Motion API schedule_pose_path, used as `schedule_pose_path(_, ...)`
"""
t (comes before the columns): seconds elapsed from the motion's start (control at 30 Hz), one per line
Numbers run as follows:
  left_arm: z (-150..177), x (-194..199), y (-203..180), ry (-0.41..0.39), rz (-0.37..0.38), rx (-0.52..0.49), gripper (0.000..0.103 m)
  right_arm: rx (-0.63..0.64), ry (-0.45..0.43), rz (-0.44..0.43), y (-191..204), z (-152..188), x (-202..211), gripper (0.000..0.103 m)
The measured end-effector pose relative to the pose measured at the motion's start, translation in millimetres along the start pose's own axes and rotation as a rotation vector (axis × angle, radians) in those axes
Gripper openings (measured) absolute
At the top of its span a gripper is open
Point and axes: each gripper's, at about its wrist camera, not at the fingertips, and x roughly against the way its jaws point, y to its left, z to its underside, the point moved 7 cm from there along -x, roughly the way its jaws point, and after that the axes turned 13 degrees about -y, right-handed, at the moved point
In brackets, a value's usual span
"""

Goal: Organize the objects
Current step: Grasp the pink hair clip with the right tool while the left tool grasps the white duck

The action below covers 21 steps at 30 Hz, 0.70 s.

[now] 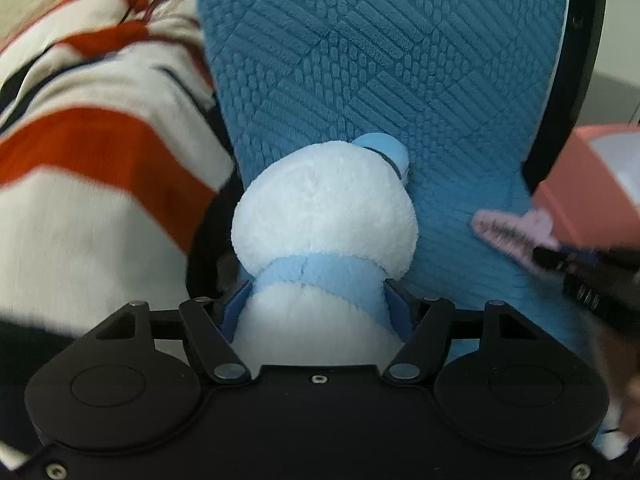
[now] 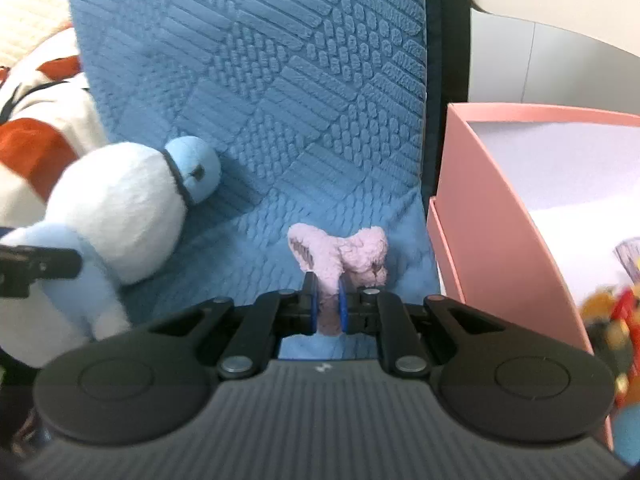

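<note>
My left gripper (image 1: 316, 304) is shut on a white plush snowman (image 1: 324, 216) with a light blue scarf and hat, held against a blue textured chair cushion (image 1: 360, 60). The snowman also shows in the right wrist view (image 2: 116, 216), at the left. My right gripper (image 2: 328, 300) is shut on a small pink plush toy (image 2: 340, 252) just above the cushion seat (image 2: 240, 120). In the left wrist view the pink toy (image 1: 508, 232) and the right gripper (image 1: 580, 276) appear at the right edge.
A pink open box (image 2: 500, 208) stands right of the chair, with colourful toys (image 2: 616, 320) inside at its near end. It also shows in the left wrist view (image 1: 592, 200). A white, red and black striped plush (image 1: 88, 160) lies left of the cushion.
</note>
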Motion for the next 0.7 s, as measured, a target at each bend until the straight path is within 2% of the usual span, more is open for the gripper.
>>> schedule_pose_path(0.3,38,66,-27,0.023,0.054,0.133,0.064,0.008,0.044,-0.039,-1,33,68,0.013)
schedule_pose_path(0.37,47,76,-33,0.035,0.076,0.133,0.064,0.001,0.046,-0.040,-1,40,82,0.013)
schedule_pose_path(0.47,57,82,-38,0.048,0.070,0.134,0.064,-0.019,0.058,-0.037,-1,54,94,0.013)
schedule_pose_path(0.6,63,79,-37,0.080,0.083,0.163,0.070,-0.026,0.092,-0.052,-1,72,99,0.015)
schedule_pose_path(0.7,67,72,-38,0.109,0.098,0.166,0.083,-0.010,0.106,-0.067,0,74,98,0.017)
